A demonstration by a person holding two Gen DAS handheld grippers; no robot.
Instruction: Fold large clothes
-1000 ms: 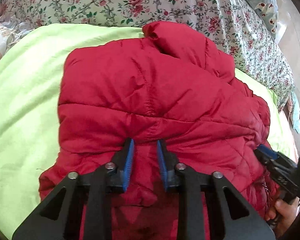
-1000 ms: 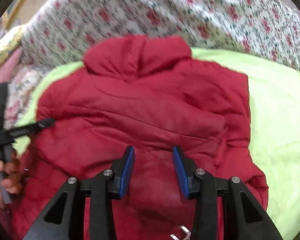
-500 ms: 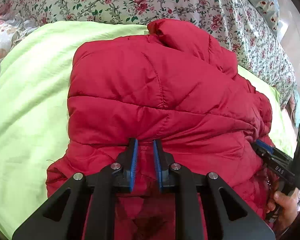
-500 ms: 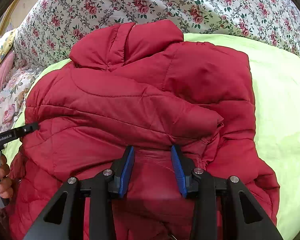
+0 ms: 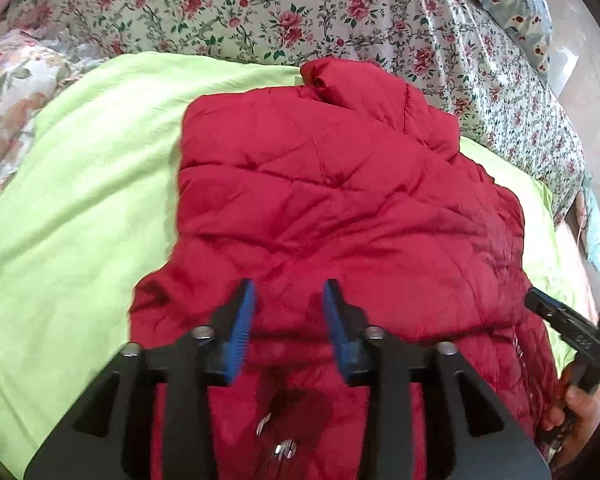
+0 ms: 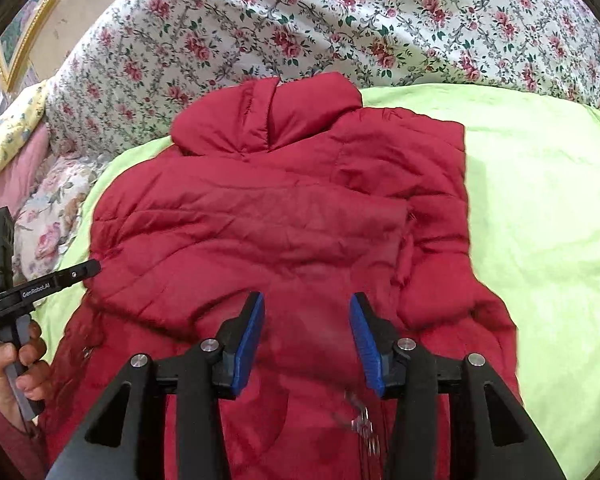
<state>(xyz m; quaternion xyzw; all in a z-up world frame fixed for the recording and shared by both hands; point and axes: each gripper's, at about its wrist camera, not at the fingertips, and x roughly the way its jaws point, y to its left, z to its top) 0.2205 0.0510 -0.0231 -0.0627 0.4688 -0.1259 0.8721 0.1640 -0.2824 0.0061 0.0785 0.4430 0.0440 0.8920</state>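
Floral bedspread (image 5: pixel 340 12) is covering the bed, with a lime-green sheet (image 5: pixel 79 208) spread over its middle. Red puffer jacket (image 5: pixel 332 208) is lying on that sheet, sleeves folded in across the body, hood (image 6: pixel 267 116) pointing toward the far floral side.

Left gripper (image 5: pixel 287 312) is hovering over the near hem of the jacket, pointing steeply downward. Its blue pads (image 5: pixel 241 328) are spreading apart, nothing pinched; red fabric is showing in the gap beneath them, not pressed.

Right gripper (image 6: pixel 308 336) is in a matching pose over the near hem, also angled steeply down, jaws likewise widening with only jacket fabric visible below the gap, pads clear of it.

A small metal zipper pull (image 6: pixel 360 420) is showing near the hem, blurred.

From the right wrist view, the person's left hand (image 6: pixel 15 364) is wrapping the grey handle at the jacket's left edge. From the left wrist view, the right hand (image 5: pixel 576 408) is gripping its handle at the jacket's right edge.

Pink and yellow bedding (image 6: pixel 7 148) is bunching at the far left.
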